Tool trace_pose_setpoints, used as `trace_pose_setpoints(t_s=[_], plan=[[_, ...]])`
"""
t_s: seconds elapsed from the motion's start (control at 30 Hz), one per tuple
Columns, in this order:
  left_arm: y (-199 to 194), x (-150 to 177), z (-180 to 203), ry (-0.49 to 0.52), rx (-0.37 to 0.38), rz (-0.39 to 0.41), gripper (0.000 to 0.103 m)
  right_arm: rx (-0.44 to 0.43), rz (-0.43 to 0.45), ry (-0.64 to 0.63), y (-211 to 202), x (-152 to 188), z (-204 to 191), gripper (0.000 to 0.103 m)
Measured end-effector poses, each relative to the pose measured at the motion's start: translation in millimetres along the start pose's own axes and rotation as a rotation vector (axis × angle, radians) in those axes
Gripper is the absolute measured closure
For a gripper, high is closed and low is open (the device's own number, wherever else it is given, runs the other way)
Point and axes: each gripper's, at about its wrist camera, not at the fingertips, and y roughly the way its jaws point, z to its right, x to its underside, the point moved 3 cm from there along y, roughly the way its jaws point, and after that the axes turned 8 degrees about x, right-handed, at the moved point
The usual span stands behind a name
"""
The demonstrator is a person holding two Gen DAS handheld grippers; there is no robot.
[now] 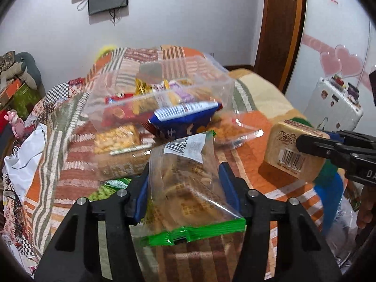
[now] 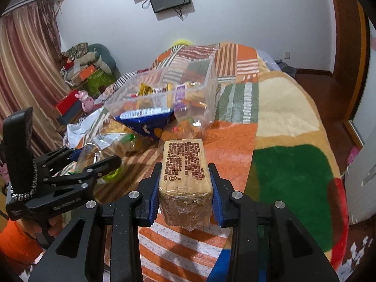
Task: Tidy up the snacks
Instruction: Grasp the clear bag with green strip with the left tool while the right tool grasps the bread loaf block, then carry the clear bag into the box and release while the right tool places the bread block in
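Note:
My left gripper (image 1: pixel 184 178) is shut on a clear cookie bag with green ends (image 1: pixel 188 183) and holds it above the bed. It also shows in the right wrist view (image 2: pixel 98 155). My right gripper (image 2: pixel 185 176) is shut on a tan wrapped snack block (image 2: pixel 184 166), which also shows in the left wrist view (image 1: pixel 291 150). Ahead stands a clear plastic bin (image 1: pixel 199 82) with several snacks inside. A blue snack bag (image 1: pixel 185 119) leans at its front. The bin also shows in the right wrist view (image 2: pixel 209 89).
Both grippers hover over a bed with a striped patchwork blanket (image 2: pixel 235 131). Loose snack packs (image 1: pixel 117 141) lie left of the bin. A white plastic bag (image 1: pixel 25 155) lies at the left edge. A white suitcase (image 1: pixel 333 103) stands by the wall on the right.

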Motion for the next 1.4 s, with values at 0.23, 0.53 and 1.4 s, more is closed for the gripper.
trace_pose_setpoints(t_s=[0.23,0.53,1.4], plan=[[-21,-24,-9,-0.012,-0.003,0.074,0.048,-0.011,0.072,-0.003,-11,-23,-3,0.07],[-33,-56,-29,-0.027,-0.038,0.152,0.048,-0.023,0.159,-0.023,-5,-63,-15,0.07],[47,-126,-132,-0.148,-0.129,0.118,0.048,-0.004,0.19,-0.081,73,-139,-47,0.07]])
